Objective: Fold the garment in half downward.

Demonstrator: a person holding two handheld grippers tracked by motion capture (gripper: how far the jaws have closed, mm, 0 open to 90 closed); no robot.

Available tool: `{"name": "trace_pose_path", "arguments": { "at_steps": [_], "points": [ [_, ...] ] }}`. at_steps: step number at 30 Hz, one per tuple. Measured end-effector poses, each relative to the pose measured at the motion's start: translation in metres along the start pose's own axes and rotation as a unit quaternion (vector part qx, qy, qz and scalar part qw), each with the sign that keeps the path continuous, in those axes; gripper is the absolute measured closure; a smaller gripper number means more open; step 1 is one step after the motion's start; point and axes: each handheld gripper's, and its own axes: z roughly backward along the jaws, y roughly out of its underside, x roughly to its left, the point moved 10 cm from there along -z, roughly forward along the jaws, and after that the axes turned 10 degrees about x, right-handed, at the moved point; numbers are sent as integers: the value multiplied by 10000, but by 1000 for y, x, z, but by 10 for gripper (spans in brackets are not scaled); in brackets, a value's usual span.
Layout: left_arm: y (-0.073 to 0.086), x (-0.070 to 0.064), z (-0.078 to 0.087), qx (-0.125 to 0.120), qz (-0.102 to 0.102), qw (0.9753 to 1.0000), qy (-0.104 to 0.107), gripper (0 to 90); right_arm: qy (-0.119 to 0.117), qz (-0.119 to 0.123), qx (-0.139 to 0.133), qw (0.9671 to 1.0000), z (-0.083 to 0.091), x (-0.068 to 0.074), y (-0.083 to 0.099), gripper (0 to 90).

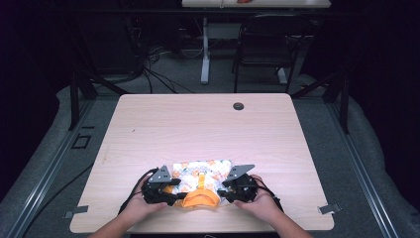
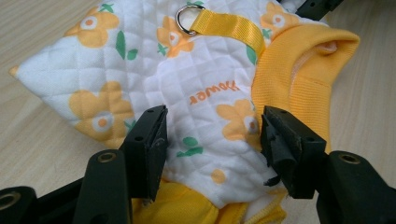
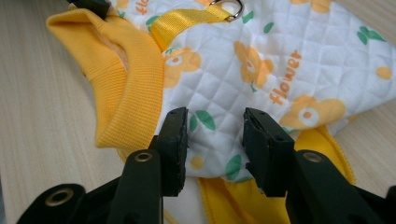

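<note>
- Fingers (image 2: 149, 140) of our left gripper (image 1: 174, 195) stand spread over the quilted pet vest (image 2: 196, 93), white fabric lying between them, nothing pinched.
- Our right gripper (image 1: 224, 192) likewise holds its fingers (image 3: 173, 140) apart astride the vest's white quilting.
- Printed with orange flowers, the vest lies flat on the wooden surface (image 1: 208, 124) near its front edge, between both grippers.
- Its yellow ribbed collar (image 3: 126, 70) gapes open, and a yellow strap (image 2: 229, 25) carries a metal D-ring (image 2: 186, 19).
</note>
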Motion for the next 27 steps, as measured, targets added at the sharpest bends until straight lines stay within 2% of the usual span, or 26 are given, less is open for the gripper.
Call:
{"name": "trace_pose_path", "arguments": {
  "at_steps": [5, 12, 22, 25, 27],
  "points": [
    [1, 0, -1, 11, -38, 10000, -77, 418, 89, 39, -11, 10000, -2, 1, 2, 599],
    [-1, 3, -3, 78, -47, 9999, -105, 426, 33, -22, 38, 10000, -2, -2, 1, 601],
    [-9, 19, -6, 68, 106, 9997, -231, 442, 140, -97, 61, 9998, -6, -14, -8, 599],
    [-11, 25, -7, -15, 245, 9994, -234, 446, 58, -301, -40, 9995, -8, -21, -12, 601],
    [-12, 28, -8, -36, 271, 9993, -265, 448, 78, -325, -18, 9994, -8, -25, -14, 601]
  ]
}}
